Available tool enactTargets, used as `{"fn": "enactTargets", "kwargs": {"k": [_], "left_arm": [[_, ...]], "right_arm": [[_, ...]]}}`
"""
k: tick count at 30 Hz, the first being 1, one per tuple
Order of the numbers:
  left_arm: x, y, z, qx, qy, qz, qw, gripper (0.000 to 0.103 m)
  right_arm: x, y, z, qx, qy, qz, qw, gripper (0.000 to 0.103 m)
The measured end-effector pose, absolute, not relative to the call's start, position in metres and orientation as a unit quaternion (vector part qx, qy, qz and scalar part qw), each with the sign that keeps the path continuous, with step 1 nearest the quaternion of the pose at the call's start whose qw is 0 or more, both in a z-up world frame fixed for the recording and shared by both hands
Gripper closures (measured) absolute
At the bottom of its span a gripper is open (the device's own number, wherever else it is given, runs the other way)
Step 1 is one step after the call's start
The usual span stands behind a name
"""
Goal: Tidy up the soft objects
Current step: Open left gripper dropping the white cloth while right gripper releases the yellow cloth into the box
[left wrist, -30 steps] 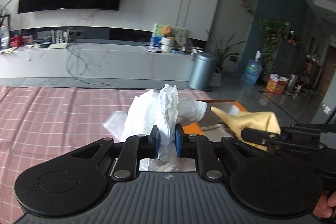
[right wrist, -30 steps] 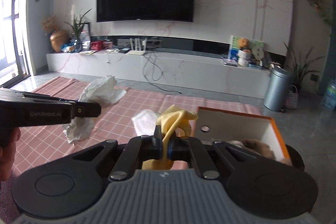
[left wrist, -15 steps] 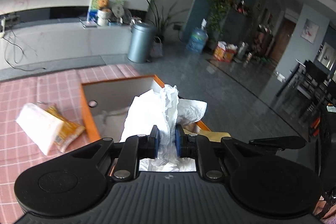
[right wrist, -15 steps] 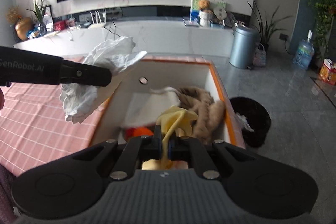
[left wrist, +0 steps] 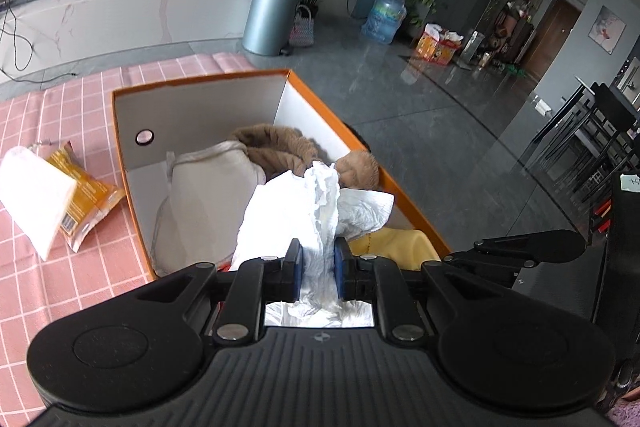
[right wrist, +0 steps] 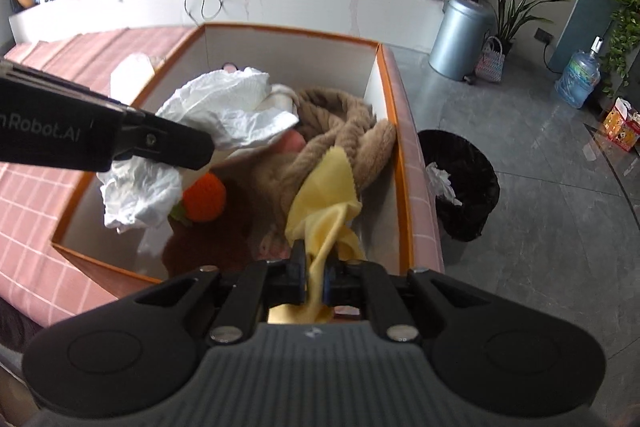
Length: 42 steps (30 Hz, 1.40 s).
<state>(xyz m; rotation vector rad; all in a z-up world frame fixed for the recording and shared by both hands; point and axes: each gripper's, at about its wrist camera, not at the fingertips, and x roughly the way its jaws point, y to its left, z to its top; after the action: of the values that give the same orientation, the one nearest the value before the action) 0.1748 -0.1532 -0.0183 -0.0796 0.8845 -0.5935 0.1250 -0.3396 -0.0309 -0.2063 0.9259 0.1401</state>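
Observation:
My left gripper (left wrist: 316, 269) is shut on a crumpled white tissue (left wrist: 304, 211) and holds it over the orange-rimmed white box (left wrist: 200, 83). The tissue (right wrist: 224, 115) and the left gripper (right wrist: 160, 143) also show in the right wrist view. My right gripper (right wrist: 315, 277) is shut on a yellow cloth (right wrist: 324, 203) above the box's near right corner (right wrist: 390, 99). The yellow cloth (left wrist: 396, 243) also shows in the left wrist view. Inside the box lie a brown fuzzy scarf (right wrist: 340, 123), a cream pouch (left wrist: 212, 187) and an orange knitted toy (right wrist: 205, 199).
The box stands on a pink checked tablecloth (left wrist: 48, 267). A white packet with an orange wrapper (left wrist: 44, 195) lies left of the box. A black waste bin (right wrist: 464, 183) stands on the grey floor right of the table. A silver bin (left wrist: 270, 15) stands farther back.
Both grippers have swung right and tilted down from over the tablecloth to over the open box, still holding the tissue and the yellow cloth. The box contents have come into view.

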Motion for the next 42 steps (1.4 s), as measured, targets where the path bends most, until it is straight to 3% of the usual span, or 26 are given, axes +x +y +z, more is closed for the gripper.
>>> {"fn": "enactTargets", "kwargs": {"k": [1, 7, 14, 23, 28, 31, 42], "left_arm": [[0.175, -0.154, -0.02, -0.037, 0.424, -0.282, 0.86, 0.086], [0.182, -0.165, -0.026, -0.032, 0.435, -0.285, 0.854, 0.085], [0.184, -0.177, -0.033, -0.014, 0.449, -0.29, 0.845, 0.085], [0.186, -0.19, -0.043, -0.006, 0.472, -0.294, 0.831, 0.076], [0.183, -0.189, -0.043, -0.011, 0.467, -0.296, 0.833, 0.036], [0.179, -0.184, -0.037, -0.022, 0.458, -0.294, 0.839, 0.023], [0.163, -0.153, 0.006, -0.057, 0.39, -0.274, 0.877, 0.022]], "right_arm": [[0.125, -0.34, -0.033, -0.102, 0.446, 0.065, 0.887, 0.096], [0.118, -0.342, -0.03, -0.106, 0.43, 0.074, 0.893, 0.069], [0.107, -0.339, -0.017, -0.137, 0.404, 0.083, 0.901, 0.053], [0.103, -0.341, -0.017, -0.141, 0.404, 0.081, 0.9, 0.05], [0.1, -0.34, -0.017, -0.142, 0.401, 0.082, 0.901, 0.049], [0.098, -0.34, -0.016, -0.142, 0.397, 0.081, 0.903, 0.045], [0.086, -0.337, -0.007, -0.135, 0.379, 0.071, 0.913, 0.044]]}}
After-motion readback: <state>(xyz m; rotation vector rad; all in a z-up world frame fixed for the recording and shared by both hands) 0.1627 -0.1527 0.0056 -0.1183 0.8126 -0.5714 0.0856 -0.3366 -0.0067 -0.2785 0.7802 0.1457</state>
